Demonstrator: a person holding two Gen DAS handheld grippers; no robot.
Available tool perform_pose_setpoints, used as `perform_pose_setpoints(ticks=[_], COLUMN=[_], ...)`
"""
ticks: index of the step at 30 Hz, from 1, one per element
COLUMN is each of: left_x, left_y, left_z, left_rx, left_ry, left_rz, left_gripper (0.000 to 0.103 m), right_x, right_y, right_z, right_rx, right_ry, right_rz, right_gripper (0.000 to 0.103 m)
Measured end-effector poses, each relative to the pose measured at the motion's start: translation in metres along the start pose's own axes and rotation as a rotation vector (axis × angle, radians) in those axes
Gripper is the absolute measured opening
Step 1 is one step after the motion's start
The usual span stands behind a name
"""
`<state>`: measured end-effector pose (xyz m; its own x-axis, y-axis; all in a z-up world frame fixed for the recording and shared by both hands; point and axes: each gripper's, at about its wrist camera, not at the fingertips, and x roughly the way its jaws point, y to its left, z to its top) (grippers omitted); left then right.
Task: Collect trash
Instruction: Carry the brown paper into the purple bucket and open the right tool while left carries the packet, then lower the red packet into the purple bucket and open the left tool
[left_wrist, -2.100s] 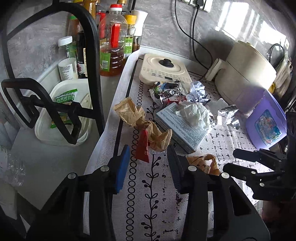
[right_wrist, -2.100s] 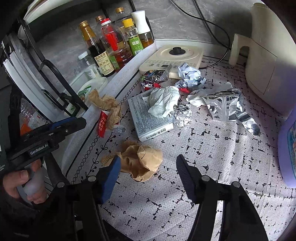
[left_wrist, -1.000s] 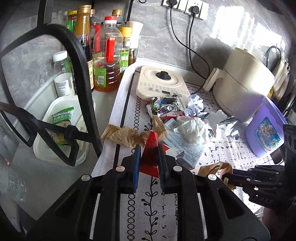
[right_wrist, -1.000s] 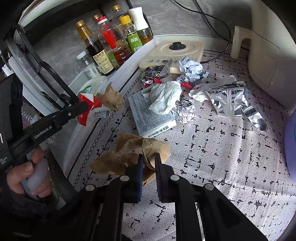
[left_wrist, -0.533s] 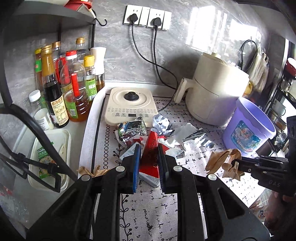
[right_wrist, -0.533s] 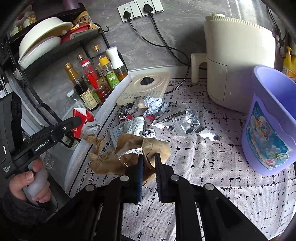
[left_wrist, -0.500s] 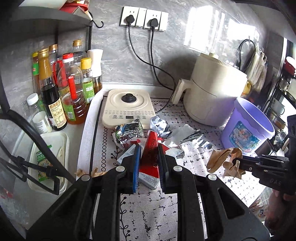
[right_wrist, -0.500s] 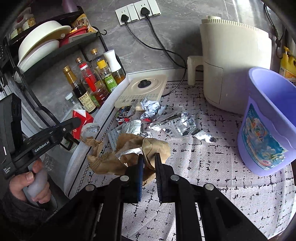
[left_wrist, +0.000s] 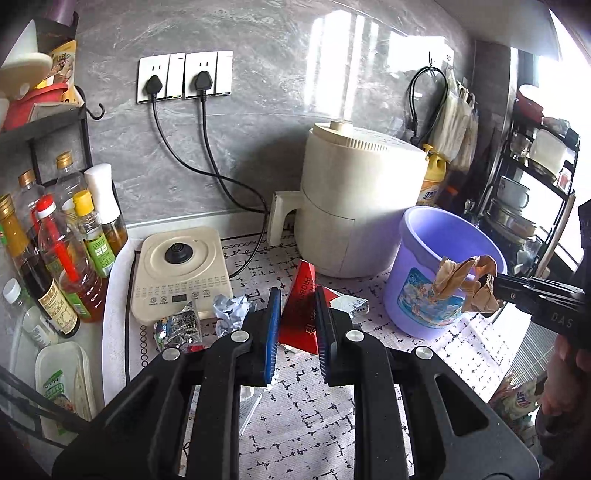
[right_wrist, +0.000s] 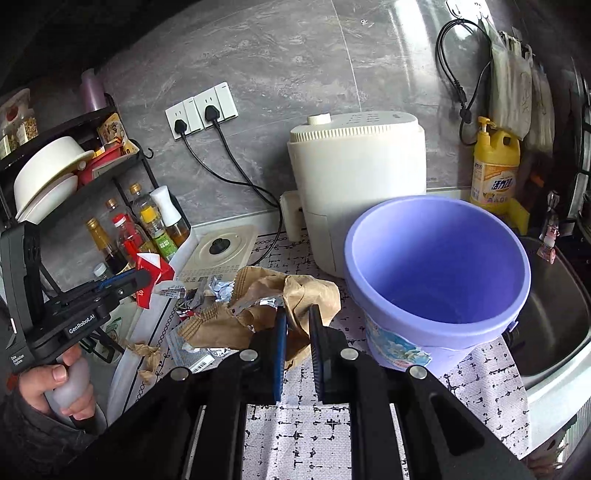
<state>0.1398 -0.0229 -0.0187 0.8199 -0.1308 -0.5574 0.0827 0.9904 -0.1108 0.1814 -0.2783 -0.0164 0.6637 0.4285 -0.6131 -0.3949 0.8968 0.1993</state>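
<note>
Trash pinched in both grippers | right gripper (right_wrist: 297, 349) nearly closed on brown paper (right_wrist: 295, 295), just left of bucket (right_wrist: 439, 295), nearer | left gripper (left_wrist: 295, 328) nearly closed on red wrapper (left_wrist: 301, 306), long axis upright, bucket well to right | foil (left_wrist: 177, 325) lying beyond on mat (left_wrist: 306, 413)

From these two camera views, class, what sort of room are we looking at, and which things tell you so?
Most likely a home kitchen counter: oil and sauce bottles stand beside an induction cooker, a sink lies at the right with a dish soap bottle behind it, and bowls sit on a rack.
</note>
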Motion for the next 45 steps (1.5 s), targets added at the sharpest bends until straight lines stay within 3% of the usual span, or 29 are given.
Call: perform_pose_setpoints(ticks=[13,15,16,35,36,38,39,40,45], left_x=[0.031,0.036,0.038,0.083,0.086,0.090,0.089,0.087,0.080], left_y=[-0.045,-0.052,-0.056,-0.155,-0.160,-0.166,-0.167,-0.165,-0.153], left_z=[0.034,0.039,0.041,0.066,0.066,0.067,0.067,0.067,0.061], left_rx=[0.083,0.087,0.089,0.227,0.229,0.222,0.212,0.200,0.179], left_ry=[-0.012,-0.013,-0.013,0.026,0.027,0.033,0.024,0.011,0.011], left_rz=[-0.104,-0.120,-0.130,-0.318,-0.333,-0.334,-0.327,-0.327,-0.298], left_gripper=[0.018,0.018,0.018,0.018,0.022,0.053,0.076,0.085,0.094], right_x=[-0.009,-0.005,-0.005,-0.067,-0.070,-0.075,-0.077,-0.078,-0.076], right_y=[-0.062,-0.071,-0.076,-0.136,-0.139,-0.141,-0.142,-0.142,-0.138], right_z=[0.033,0.036,0.036,-0.015,-0.018,-0.024,-0.026,-0.029,-0.037], right_rx=[0.061,0.070,0.083,0.267,0.276,0.284,0.287,0.289,0.307], right_ry=[-0.097,-0.102,-0.111,-0.151,-0.151,-0.151,-0.151,-0.152,-0.144], right_rz=[-0.161,-0.198,-0.216,-0.355,-0.362,-0.373,-0.379,-0.382,-0.364], right_gripper=[0.015,0.038,0.058,0.065,0.065,0.067,0.068,0.070,0.073])
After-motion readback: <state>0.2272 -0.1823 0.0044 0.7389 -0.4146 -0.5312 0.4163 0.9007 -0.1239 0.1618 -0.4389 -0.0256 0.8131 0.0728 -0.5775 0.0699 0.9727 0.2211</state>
